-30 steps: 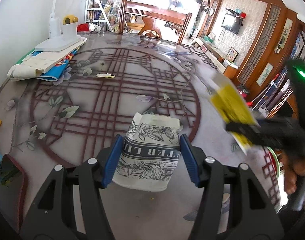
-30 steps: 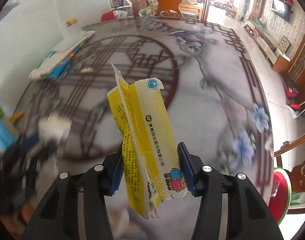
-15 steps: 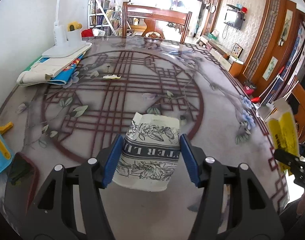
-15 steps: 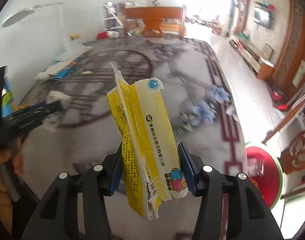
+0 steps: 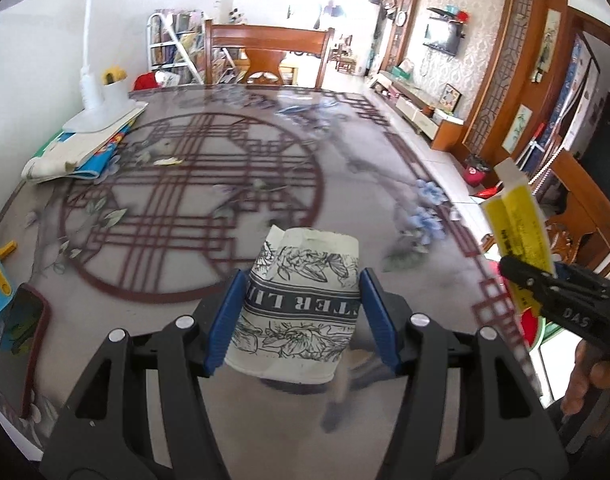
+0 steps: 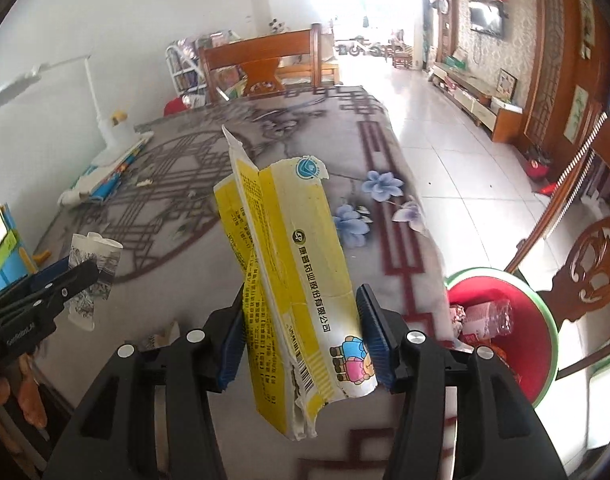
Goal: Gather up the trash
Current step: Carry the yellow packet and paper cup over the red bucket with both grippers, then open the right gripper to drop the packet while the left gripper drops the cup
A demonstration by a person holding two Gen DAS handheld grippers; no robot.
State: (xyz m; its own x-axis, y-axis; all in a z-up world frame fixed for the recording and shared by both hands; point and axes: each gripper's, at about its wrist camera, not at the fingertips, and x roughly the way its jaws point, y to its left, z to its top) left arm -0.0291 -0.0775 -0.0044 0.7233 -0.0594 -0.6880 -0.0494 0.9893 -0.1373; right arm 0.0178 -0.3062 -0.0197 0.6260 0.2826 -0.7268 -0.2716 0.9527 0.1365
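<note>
Trash fills both our tools: left gripper (image 5: 301, 320) pinches one printed paper roll (image 5: 301, 304), right gripper (image 6: 301, 336) one yellow carton (image 6: 293, 280), above the table (image 5: 185, 184), near one red bin (image 6: 541, 328).

The paper cup (image 5: 301, 304) is white with black flower drawings. The torn box (image 6: 293, 280) is yellow and white. The bin (image 6: 541, 320) is red inside, green-rimmed.
</note>
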